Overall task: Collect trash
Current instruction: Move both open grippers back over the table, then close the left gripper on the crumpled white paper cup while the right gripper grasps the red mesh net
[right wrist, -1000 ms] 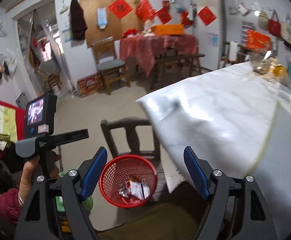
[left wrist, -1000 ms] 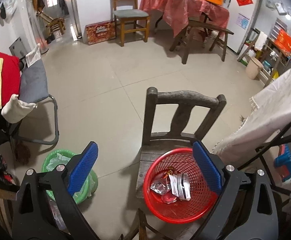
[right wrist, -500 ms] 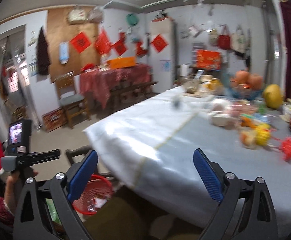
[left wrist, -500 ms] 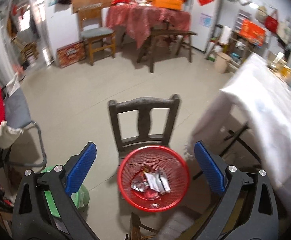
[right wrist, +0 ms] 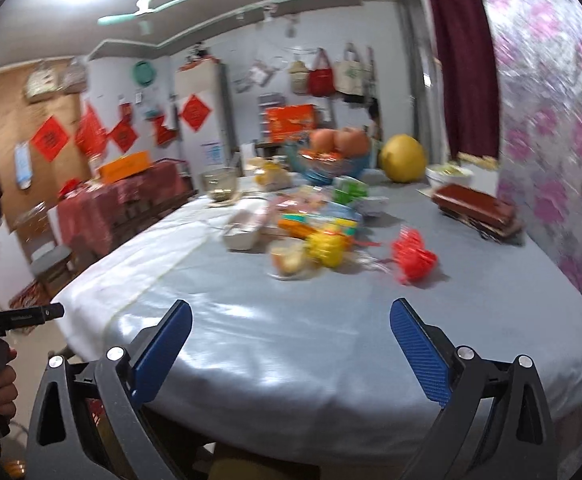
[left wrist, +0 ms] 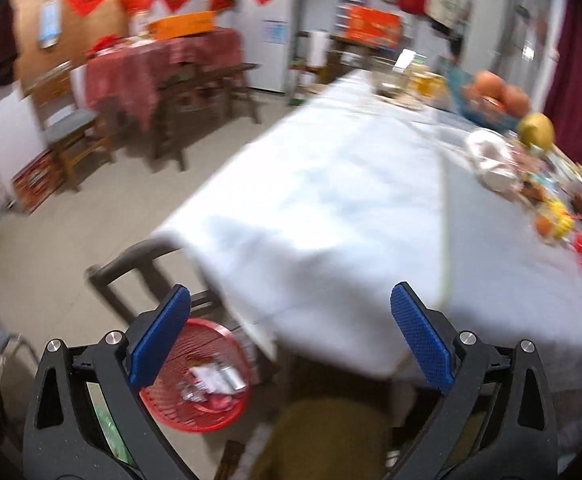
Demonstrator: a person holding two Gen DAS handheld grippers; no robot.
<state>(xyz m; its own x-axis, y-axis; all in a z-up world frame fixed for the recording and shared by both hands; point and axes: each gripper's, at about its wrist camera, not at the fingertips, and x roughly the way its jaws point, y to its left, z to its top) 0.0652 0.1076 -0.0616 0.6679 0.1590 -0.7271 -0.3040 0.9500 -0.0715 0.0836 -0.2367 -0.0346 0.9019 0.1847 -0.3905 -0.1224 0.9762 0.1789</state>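
Note:
A red mesh basket [left wrist: 195, 384] with several wrappers in it sits on a dark wooden chair [left wrist: 131, 276] beside the table. My left gripper [left wrist: 291, 344] is open and empty, above the basket and the table corner. My right gripper [right wrist: 291, 344] is open and empty over the near part of the table [right wrist: 291, 332]. Farther on the table lie a red crumpled wrapper [right wrist: 413, 258], yellow wrappers [right wrist: 327, 246] and colourful packets [right wrist: 323, 216]; they also show blurred in the left wrist view [left wrist: 551, 224].
A white-blue cloth covers the table [left wrist: 331, 200]. On it stand a blue fruit bowl [right wrist: 331, 160], a yellow pomelo [right wrist: 403, 158], a white box [right wrist: 245, 228] and a dark red box [right wrist: 475, 206]. A floral wall [right wrist: 551, 160] bounds the right side.
Both grippers have swung right and up, away from the red basket on the chair and toward the table top. The table's clutter has come into view. Both stay open.

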